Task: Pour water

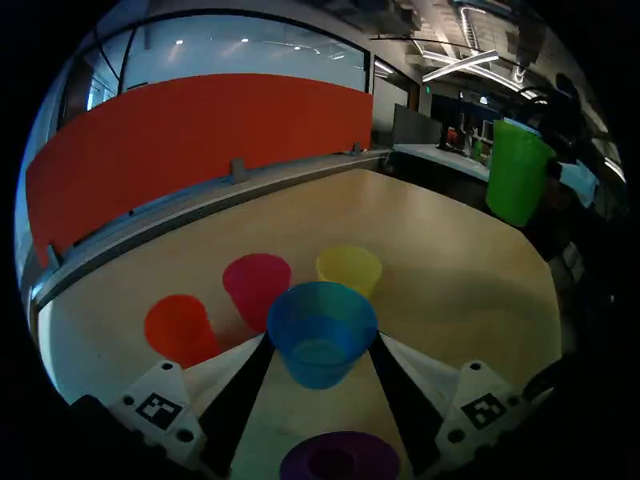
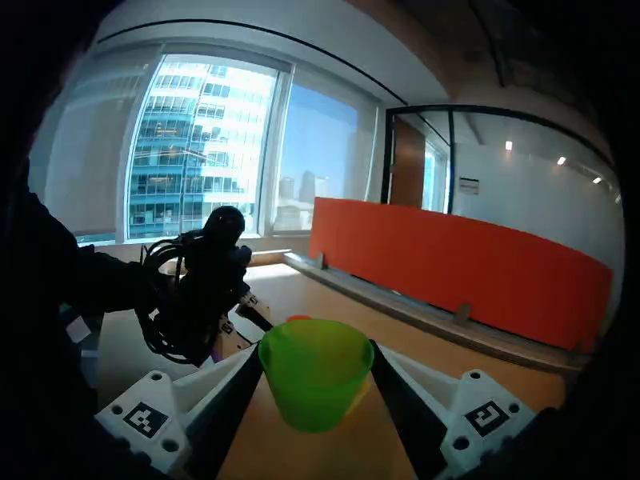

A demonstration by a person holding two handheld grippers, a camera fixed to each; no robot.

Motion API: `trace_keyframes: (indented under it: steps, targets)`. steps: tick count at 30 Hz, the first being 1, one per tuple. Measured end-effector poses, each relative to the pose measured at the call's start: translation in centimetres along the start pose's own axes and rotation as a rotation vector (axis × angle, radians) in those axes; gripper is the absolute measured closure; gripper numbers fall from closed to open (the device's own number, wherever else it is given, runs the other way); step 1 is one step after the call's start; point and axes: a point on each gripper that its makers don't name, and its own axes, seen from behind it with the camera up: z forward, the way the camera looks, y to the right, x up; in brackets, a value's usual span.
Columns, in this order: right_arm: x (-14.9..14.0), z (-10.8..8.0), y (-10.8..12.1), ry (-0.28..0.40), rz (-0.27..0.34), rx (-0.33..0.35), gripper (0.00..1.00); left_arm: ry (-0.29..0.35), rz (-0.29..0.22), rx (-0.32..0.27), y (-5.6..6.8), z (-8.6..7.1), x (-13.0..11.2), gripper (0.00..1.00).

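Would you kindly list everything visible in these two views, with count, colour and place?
blue cup: one, blue, on the table between the left fingers
green cup: one, green, held above the table
red cup: one, orange-red, beyond the blue cup
pink cup: one, pink, beside the red cup
yellow cup: one, yellow, behind the blue cup
purple cup: one, purple, nearest the camera
table: one, light wood
partition: one, orange, along the table's far edge
left gripper: one, white, gripping the blue cup
right gripper: one, white, gripping the green cup

Bright window daylight, dim foreground, fisheye-warped edges.
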Motion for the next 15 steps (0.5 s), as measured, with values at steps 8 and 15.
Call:
trace_keyframes:
  steps: [8,15]
  targets:
    - [0.3,0.0,-0.3,0.003,-0.004,0.000,0.06,0.043,-0.006,-0.003,0.1,-1.0,1.2,0.16]
    - [0.6,-0.1,-0.4,0.006,-0.006,-0.001,0.06,0.092,-0.005,0.007,0.0,-2.0,2.4,0.16]
